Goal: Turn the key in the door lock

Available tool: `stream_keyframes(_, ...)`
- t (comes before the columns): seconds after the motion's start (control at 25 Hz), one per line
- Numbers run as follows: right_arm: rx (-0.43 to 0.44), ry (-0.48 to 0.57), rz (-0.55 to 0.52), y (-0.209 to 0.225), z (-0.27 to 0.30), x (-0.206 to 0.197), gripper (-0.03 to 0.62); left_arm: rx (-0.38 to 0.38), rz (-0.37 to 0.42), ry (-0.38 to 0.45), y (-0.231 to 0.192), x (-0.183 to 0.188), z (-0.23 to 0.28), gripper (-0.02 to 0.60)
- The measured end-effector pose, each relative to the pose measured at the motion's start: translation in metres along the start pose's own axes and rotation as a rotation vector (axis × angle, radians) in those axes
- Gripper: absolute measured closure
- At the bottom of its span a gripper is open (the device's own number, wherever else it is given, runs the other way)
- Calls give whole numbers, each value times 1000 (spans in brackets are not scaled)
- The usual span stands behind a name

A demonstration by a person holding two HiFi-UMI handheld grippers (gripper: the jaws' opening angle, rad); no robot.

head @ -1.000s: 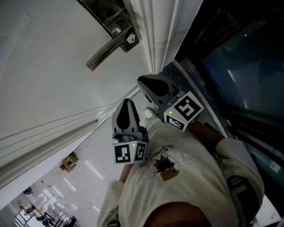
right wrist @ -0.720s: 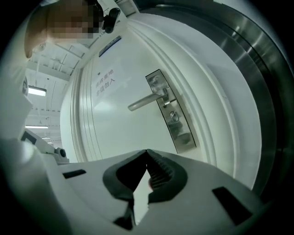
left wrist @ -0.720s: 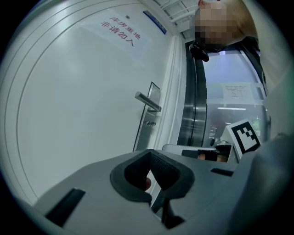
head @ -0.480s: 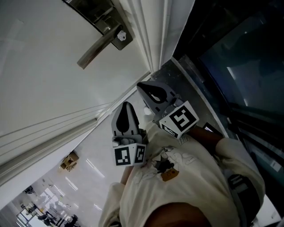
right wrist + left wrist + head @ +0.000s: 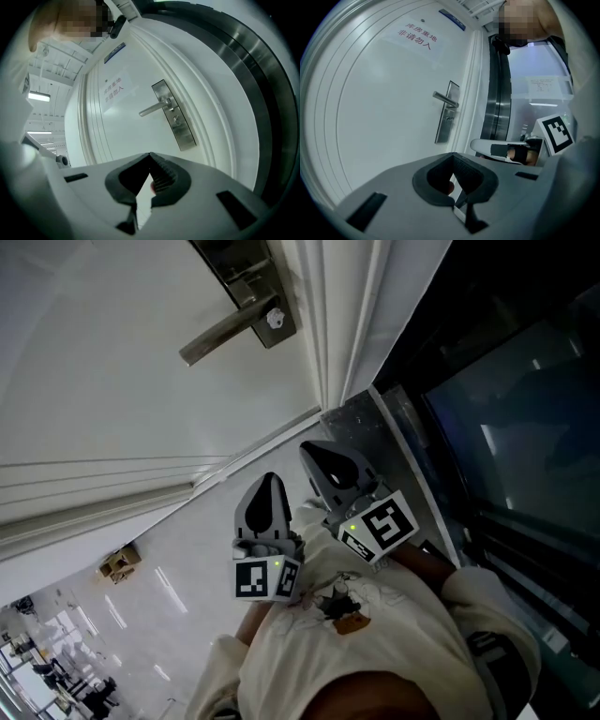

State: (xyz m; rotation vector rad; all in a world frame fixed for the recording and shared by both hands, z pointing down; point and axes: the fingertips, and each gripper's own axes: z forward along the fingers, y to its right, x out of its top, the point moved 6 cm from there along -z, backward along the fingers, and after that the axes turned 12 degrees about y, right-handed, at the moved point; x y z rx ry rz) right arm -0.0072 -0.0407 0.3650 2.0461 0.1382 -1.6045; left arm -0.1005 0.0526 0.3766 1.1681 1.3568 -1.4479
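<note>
Two grippers are held side by side, near the person's pale shirt [image 5: 375, 634] and well apart from the white door [image 5: 112, 381] beyond them. The left gripper [image 5: 269, 478] has its fingers drawn together, tips touching, with nothing gripped between them in its own view. The right gripper [image 5: 304, 448], just to its right, is likewise fully closed and empty, its tips meeting at a point.

The door lock [image 5: 176, 120] sits far ahead of both, as a small round fitting on the upright metal lock plate [image 5: 174, 117], just below the lever handle [image 5: 152, 110] that reaches left from the plate. Whether a key sits in it cannot be made out. A sign [image 5: 417, 36] with red characters is fixed higher on the door. A dark glass panel [image 5: 525, 409] stands to the right of the door frame.
</note>
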Motion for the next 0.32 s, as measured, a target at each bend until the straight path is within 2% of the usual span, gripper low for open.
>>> stream_keyframes(0.16, -25, -10, 12, -26, -14, -12, 588, -12, -20, 22, -3, 0, -30, 576)
stream_keyframes(0.32, -66, -2, 33, -63, -30, -24, 588, -45, -2, 45, -9, 13, -68, 577)
